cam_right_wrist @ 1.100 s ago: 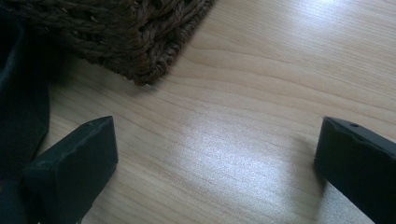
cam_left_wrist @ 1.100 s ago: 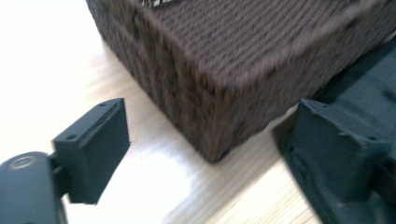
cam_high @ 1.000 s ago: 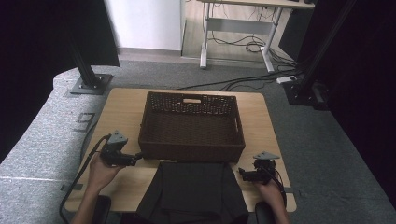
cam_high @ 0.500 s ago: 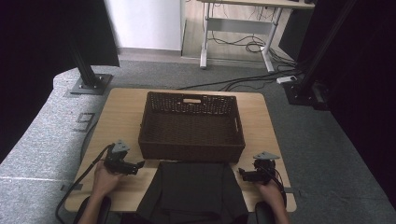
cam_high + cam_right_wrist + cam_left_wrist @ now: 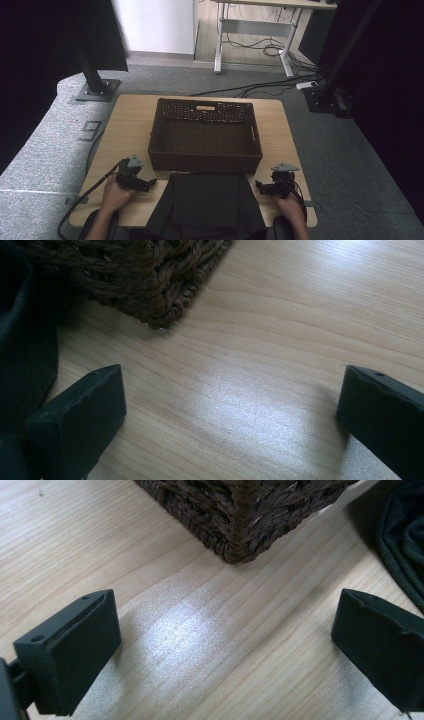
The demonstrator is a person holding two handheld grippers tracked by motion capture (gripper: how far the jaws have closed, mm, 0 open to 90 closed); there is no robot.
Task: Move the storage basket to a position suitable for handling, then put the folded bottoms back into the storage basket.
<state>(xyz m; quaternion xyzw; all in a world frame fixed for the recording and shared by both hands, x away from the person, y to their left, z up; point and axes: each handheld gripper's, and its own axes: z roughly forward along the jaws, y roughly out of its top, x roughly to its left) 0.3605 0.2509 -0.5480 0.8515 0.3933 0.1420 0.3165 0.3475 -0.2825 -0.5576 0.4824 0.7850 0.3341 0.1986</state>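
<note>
A dark brown wicker basket (image 5: 205, 162) stands empty in the middle of the wooden table (image 5: 125, 130). A folded black cloth (image 5: 207, 202) lies in front of it at the near edge. My left gripper (image 5: 150, 184) rests low at the cloth's left side, pointing right. Its jaws have just been opening and stand wide with only bare wood between them (image 5: 225, 645); the basket's corner (image 5: 240, 510) and the cloth's edge (image 5: 405, 535) lie ahead. My right gripper (image 5: 259, 186) sits at the cloth's right side, open over bare wood (image 5: 235, 410), with the basket corner (image 5: 130, 275) and cloth (image 5: 25, 350) beyond.
Grey carpet surrounds the table. Black stand bases (image 5: 95, 90) sit on the floor at the back left and back right (image 5: 325, 97). A desk frame and cables (image 5: 260, 50) lie behind. Bare wood runs along both sides of the basket.
My left hand has come down and back toward the near edge, settling low beside the cloth. The right hand has kept still.
</note>
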